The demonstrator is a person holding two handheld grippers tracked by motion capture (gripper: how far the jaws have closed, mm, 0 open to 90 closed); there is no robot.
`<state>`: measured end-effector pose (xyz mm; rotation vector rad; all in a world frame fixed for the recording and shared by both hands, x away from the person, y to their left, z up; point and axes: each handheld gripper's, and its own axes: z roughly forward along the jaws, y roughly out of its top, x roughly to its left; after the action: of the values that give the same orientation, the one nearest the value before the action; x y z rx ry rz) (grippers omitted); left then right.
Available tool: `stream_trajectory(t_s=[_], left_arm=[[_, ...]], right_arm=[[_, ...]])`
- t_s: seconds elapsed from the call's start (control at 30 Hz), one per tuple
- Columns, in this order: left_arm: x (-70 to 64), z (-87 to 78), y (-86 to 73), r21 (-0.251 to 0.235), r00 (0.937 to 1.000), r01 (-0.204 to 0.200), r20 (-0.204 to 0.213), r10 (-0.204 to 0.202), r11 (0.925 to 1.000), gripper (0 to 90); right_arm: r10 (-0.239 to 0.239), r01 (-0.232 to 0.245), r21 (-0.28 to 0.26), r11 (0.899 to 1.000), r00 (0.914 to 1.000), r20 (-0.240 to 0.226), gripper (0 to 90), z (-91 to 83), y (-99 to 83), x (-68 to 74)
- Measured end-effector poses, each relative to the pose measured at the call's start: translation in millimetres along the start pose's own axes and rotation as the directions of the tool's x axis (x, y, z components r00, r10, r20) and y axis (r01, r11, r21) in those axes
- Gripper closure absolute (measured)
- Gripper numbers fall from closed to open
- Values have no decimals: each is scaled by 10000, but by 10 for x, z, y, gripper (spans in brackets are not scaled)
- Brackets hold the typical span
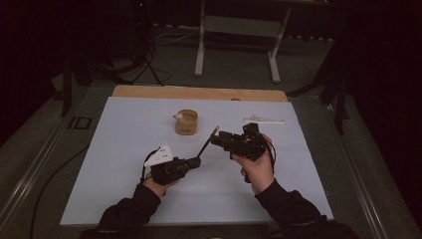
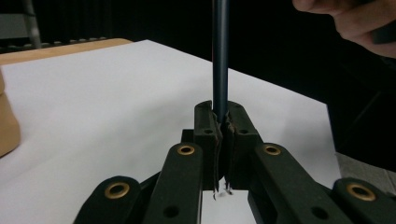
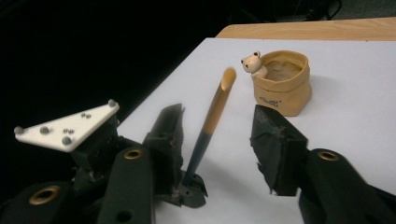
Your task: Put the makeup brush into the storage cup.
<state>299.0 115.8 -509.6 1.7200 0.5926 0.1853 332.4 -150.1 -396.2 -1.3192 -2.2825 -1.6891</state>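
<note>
White sheeting [image 1: 124,164] covers the table, with a tan fabric pouch [image 1: 186,122] bearing a small bear figure [image 3: 253,63] standing beyond both hands. Left gripper [image 1: 195,162] is clamped on the dark lower end of a slim dark-and-orange brush handle [image 1: 207,142]. Right gripper [image 3: 217,135] stands with jaws apart either side of that handle, whose orange tip the right gripper view makes clear.
</note>
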Motion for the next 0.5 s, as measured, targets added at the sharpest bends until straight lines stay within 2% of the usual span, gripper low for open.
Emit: stream_trajectory(t_s=[0.1, 0.2, 0.3, 0.37, 0.43, 0.5], left_arm=[[-4, 9, -1, -15, 9998, 38, 171, -38, 10000, 861], [-9, 12, 0, -2, 9999, 14, 137, -14, 10000, 861], [-10, 18, -4, 93, 9999, -5, 160, 4, 10000, 861], [-13, 26, 2, 213, 9998, -53, 181, 49, 9998, 860], [-41, 36, 16, 401, 9994, -355, -19, 356, 9986, 860], [-51, 40, 28, 436, 9996, -275, -19, 276, 9987, 858]], right_arm=[[216, -216, 0, 9998, 9996, -166, 590, 14, 15, -22], [310, -309, 49, 9995, 9988, -369, 681, 43, 33, -42], [324, -321, 86, 9994, 9984, -458, 819, 47, 34, -48], [273, -271, 39, 9996, 9977, -628, 834, 38, 32, -49], [89, -88, 15, 10000, 9978, -654, 841, 32, 23, -21], [-76, 75, -9, 10000, 9977, -668, 841, 26, 21, 10]])
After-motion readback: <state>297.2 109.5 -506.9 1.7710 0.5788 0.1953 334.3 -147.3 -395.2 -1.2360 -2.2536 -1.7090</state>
